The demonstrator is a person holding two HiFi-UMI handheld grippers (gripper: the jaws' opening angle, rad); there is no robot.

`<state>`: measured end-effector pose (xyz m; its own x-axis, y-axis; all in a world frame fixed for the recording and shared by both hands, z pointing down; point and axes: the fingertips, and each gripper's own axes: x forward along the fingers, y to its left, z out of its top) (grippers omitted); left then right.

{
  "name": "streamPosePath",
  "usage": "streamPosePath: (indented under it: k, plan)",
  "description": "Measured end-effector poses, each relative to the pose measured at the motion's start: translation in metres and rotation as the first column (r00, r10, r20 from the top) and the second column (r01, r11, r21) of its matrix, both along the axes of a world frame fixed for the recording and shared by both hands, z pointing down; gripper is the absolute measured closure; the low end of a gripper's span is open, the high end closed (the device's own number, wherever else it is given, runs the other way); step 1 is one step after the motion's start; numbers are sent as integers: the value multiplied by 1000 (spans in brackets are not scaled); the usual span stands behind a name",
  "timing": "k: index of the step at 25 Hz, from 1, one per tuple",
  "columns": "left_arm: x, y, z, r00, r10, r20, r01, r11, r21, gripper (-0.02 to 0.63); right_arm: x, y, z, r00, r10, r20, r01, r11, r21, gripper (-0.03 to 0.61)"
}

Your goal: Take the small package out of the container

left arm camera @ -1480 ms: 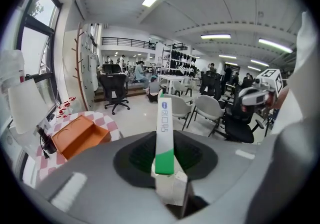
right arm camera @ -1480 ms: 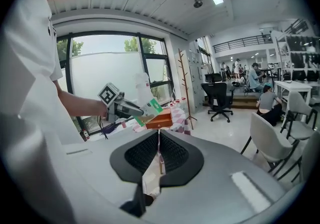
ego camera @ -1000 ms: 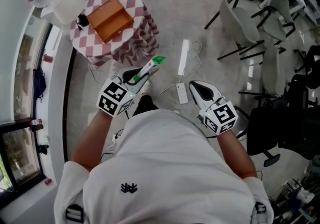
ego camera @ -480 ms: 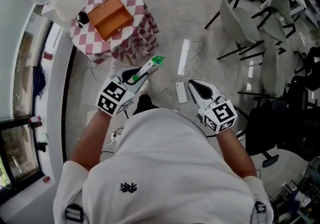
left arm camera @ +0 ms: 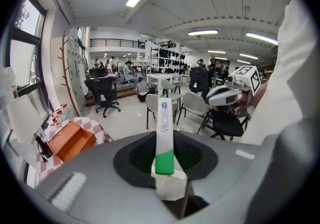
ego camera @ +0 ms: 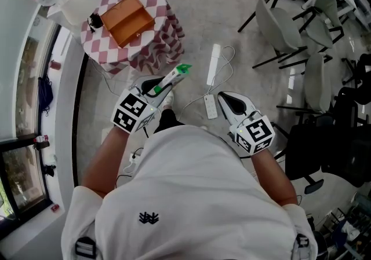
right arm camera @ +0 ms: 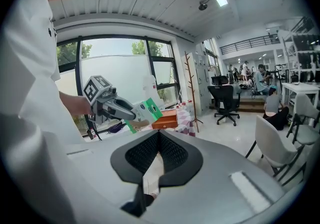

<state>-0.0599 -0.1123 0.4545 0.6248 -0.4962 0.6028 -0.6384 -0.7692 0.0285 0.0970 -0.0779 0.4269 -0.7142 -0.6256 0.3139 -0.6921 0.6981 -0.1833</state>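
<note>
The small package [ego camera: 177, 74] is out. The left hand-held gripper [ego camera: 164, 86] is pinching its lower end, and the white-and-green carton sticks out past the jaws toward the top of the head view. In the left gripper view the package [left arm camera: 164, 133] stands upright between the pads, green band low and white end high. The orange container [ego camera: 128, 21] sits open in the upper left of the frame on the checked tabletop [ego camera: 152, 51], well apart from the package. Nothing shows inside it from here.

The right hand-held gripper [ego camera: 229, 101] is at centre right with its jaws pressed together and nothing between them. Its own view shows the pads meeting at the tip [right arm camera: 157, 138].

By my read the lift-out itself is done, and what is left is only to put the package somewhere or hand it over. The task names no set-down spot, so the next move calls for choosing one — back toward the tabletop, beside the container rather than in it, looks the natural choice.

There is open floor between the person and the tabletop, but watch the low clutter. A white power strip [ego camera: 211, 107] and its cable lie on the floor between the two grippers. Grey chairs [ego camera: 278, 24] crowd the upper right and a window ledge runs down the left edge — the clear lane is straight up the frame.
</note>
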Motion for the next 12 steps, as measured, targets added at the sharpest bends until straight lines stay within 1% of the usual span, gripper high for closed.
streamPosePath:
  k: [12]
  plan:
    - [-7,-4,0,1000,-14,4,14,1000,-1,462,-9,-6,1,1000,-26,-10,26,1000,2,578]
